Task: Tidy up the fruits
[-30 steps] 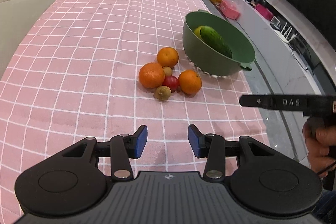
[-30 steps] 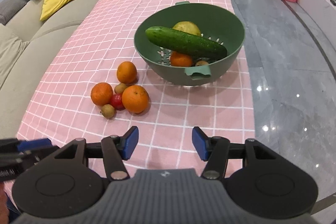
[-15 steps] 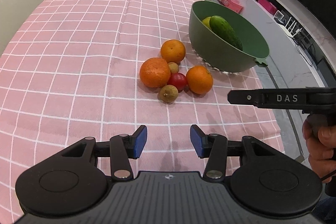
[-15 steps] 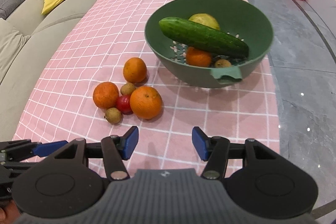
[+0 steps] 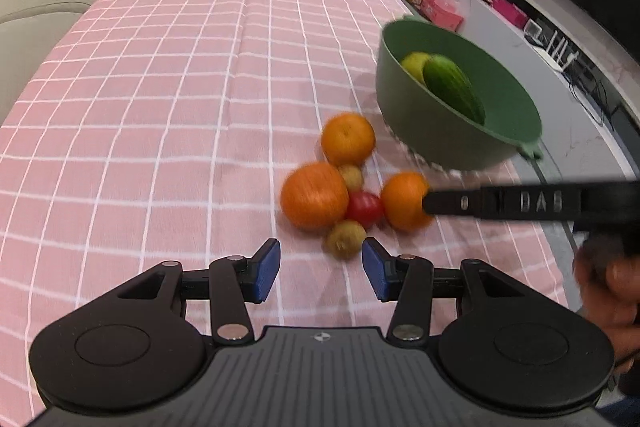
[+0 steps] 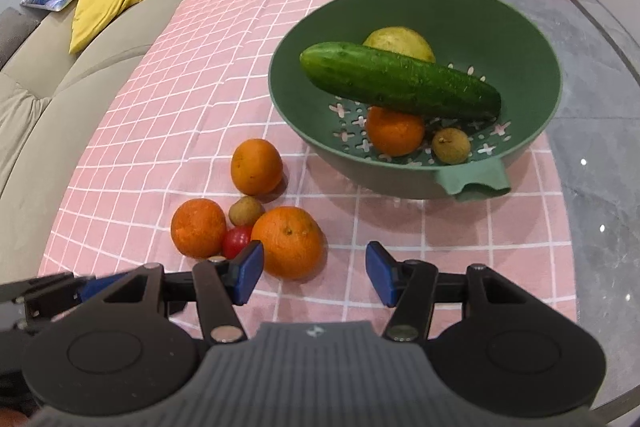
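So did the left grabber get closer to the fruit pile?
Yes. The left gripper came forward and down toward the small brown fruit, which now sits just ahead of its open jaws on the pink tablecloth.

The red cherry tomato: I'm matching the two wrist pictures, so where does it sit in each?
Left wrist view: the red cherry tomato is right of centre, wedged between two oranges.
Right wrist view: the tomato is lower left, partly hidden behind a blue fingertip pad.
Shared landmark: the green colander holding the cucumber.
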`<state>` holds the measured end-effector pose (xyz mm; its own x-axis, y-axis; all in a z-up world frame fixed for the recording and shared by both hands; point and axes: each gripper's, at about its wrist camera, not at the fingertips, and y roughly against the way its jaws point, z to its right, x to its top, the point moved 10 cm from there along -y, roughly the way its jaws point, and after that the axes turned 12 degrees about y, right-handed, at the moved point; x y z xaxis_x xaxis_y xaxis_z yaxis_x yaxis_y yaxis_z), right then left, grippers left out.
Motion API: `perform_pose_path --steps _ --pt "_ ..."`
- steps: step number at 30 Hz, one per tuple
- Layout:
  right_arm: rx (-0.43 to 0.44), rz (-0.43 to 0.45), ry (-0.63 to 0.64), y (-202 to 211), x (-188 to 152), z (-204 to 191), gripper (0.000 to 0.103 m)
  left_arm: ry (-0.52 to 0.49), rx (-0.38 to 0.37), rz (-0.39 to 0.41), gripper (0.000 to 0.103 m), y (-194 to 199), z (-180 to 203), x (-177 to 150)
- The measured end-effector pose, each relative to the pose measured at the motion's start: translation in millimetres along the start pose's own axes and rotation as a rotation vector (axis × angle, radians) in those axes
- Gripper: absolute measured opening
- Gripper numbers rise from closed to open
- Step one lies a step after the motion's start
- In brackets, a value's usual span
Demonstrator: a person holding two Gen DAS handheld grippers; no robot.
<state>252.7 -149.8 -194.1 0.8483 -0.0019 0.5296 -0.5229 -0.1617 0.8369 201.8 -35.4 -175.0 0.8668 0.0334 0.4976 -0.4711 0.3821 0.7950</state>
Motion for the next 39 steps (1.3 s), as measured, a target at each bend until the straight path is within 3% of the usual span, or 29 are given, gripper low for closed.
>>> perform_pose_path --steps 6,14,20,22,29,33,39 --pt "0.019 -0.010 -0.013 -14 3 -7 0.054 -0.004 -0.009 0.000 0.055 -5 1 8" --pt "0.041 -0.021 -0.018 -29 3 -13 0.052 -0.005 -0.033 -0.028 0.055 -12 10 -5" --pt "0.066 -0.010 -0.046 -35 4 -12 0.050 -0.014 -0.036 -0.037 0.055 -15 15 -9" --pt "0.076 -0.005 -0.051 -37 5 -12 0.045 -0.018 -0.034 -0.041 0.055 -17 17 -9" --pt "0.076 -0.016 -0.059 -36 5 -9 0.044 -0.023 -0.036 -0.051 0.055 -27 22 -11" --pt "0.077 -0.019 -0.063 -34 5 -7 0.044 -0.024 -0.035 -0.061 0.042 -31 24 -14" --pt "0.077 -0.020 -0.063 -33 3 -5 0.044 -0.005 -0.027 -0.056 0.040 -33 21 -14"
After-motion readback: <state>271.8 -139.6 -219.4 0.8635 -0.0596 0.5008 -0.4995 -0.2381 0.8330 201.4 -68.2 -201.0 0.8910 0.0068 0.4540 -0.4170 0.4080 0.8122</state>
